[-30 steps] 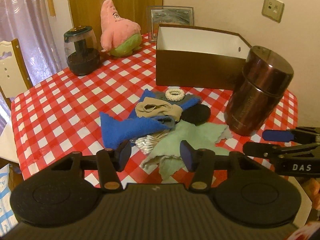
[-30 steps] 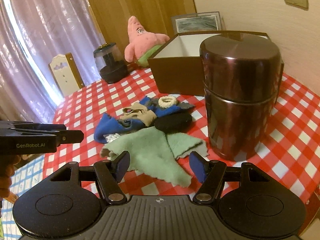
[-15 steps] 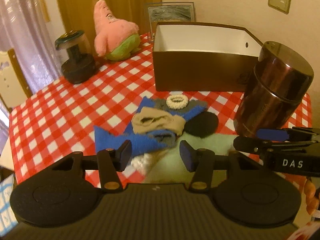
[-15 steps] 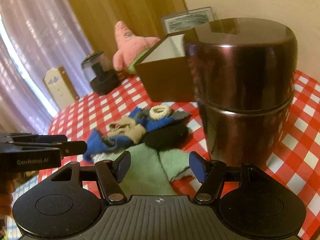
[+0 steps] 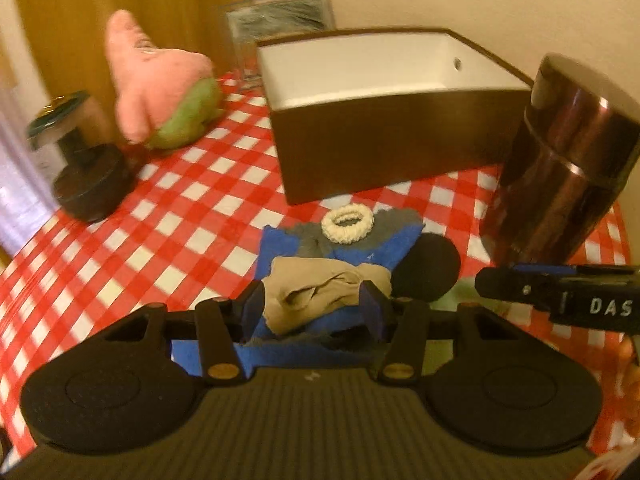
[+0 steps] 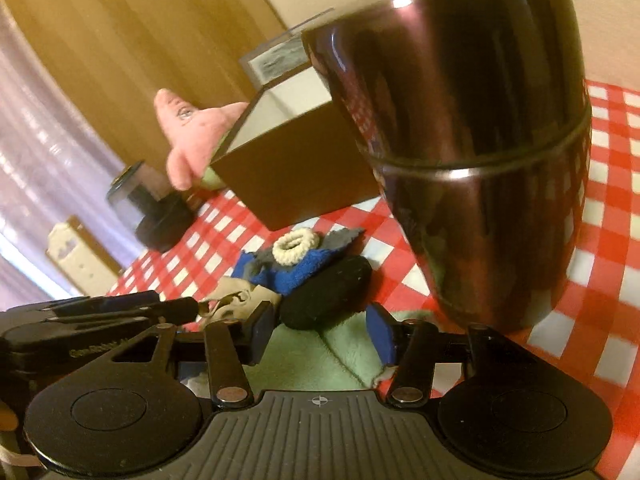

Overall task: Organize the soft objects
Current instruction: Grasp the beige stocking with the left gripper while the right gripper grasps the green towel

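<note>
Hovering low over the pile of soft things on the checked table point(image 5: 168, 208), the left gripper point(image 5: 312, 306) has its jaws spread on either side of the tan cloth point(image 5: 320, 290), which lies straight ahead between the pads; whether they touch it I cannot tell, and nothing looks pinched yet. That crumpled cloth runs crosswise to the fingers, atop the blue cloth point(image 5: 380, 240), with the white ring point(image 5: 347, 225) further on and the black pad point(image 5: 426, 272) to its right. The right gripper point(image 6: 322, 332) comes in from the right, jaws closing, with the green cloth point(image 6: 304, 364) beneath and between them, though the pads do not yet press it. For the tan cloth the left hand is plainly nearer; for the green one, the right. The brown box point(image 5: 384, 152), likely the goal, stands open beyond the pile, and the metal canister point(image 6: 472, 152) crowds the right hand's side, so a lift there risks brushing it.
</note>
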{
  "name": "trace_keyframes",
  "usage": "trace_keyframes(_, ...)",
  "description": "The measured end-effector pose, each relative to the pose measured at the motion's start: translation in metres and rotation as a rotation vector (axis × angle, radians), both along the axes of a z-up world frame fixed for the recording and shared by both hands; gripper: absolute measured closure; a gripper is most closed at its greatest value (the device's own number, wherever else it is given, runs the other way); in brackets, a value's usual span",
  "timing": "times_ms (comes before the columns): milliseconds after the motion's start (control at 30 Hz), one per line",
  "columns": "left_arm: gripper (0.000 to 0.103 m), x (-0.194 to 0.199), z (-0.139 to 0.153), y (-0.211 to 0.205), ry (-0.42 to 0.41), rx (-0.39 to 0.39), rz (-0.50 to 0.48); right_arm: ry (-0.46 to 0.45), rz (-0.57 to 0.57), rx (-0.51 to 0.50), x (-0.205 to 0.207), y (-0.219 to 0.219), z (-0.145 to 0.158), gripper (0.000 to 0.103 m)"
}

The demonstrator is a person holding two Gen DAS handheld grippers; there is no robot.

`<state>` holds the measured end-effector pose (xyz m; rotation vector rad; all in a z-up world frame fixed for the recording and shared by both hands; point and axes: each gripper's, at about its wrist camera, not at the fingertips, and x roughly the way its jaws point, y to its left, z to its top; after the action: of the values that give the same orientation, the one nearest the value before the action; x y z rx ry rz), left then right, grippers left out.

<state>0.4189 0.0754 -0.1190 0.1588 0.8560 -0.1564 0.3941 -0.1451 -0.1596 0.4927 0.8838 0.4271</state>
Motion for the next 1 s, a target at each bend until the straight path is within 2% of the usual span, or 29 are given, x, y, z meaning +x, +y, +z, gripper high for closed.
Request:
trace_keyframes(333,0.052,0.026,-0.046,0.012,0.048,0.034,-0.240,0.033,-0.118,-0.044,-0.011,0.019,-0.014,0.051)
trace_keyframes(667,0.050,0.020,-0.049,0.019,0.015,0.051,-0.408,0.055,-0.180,-0.049,-0.014,0.022,-0.015,0.051)
trace_keyframes(867,0.050,0.024,-0.055,0.025,0.032,0.040,-0.441,0.067,-0.185,-0.052,-0.014,0.026,-0.018,0.051)
trace_keyframes(933,0.058,0.025,-0.059,0.023,0.027,0.044,-0.464,0.071,-0.182,-0.057,-0.014,0.028,-0.019,0.051)
trace_keyframes(1000,0.073,0.027,-0.064,0.023,0.035,0.025,-0.474,0.072,-0.177,-0.061,-0.015,0.030,-0.019,0.051)
